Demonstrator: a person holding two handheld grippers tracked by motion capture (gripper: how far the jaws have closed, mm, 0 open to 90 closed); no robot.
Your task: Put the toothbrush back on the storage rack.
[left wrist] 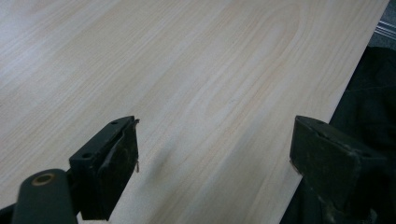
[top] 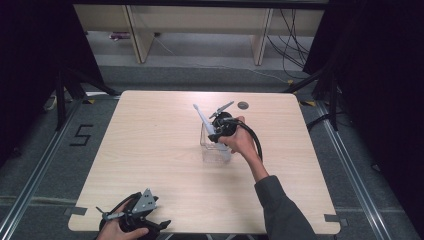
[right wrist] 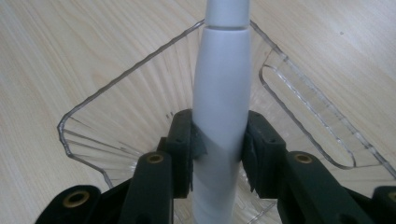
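The table [top: 150, 165] carries a clear plastic holder [top: 212, 147] just right of centre, at about 2 o'clock from the idle left gripper [top: 131, 216], whose jaws are seen wide apart over bare wood at the near edge. A white electric toothbrush [right wrist: 219, 116] is clamped at its handle by the right gripper [right wrist: 219, 149], standing tilted, head toward 11 o'clock, with its lower end inside the holder. The placing step is judged in hand; next, the base must be seated on the holder floor before release.

One white toothbrush [right wrist: 219, 93], one clear container [right wrist: 116, 121], two hand-held grippers.
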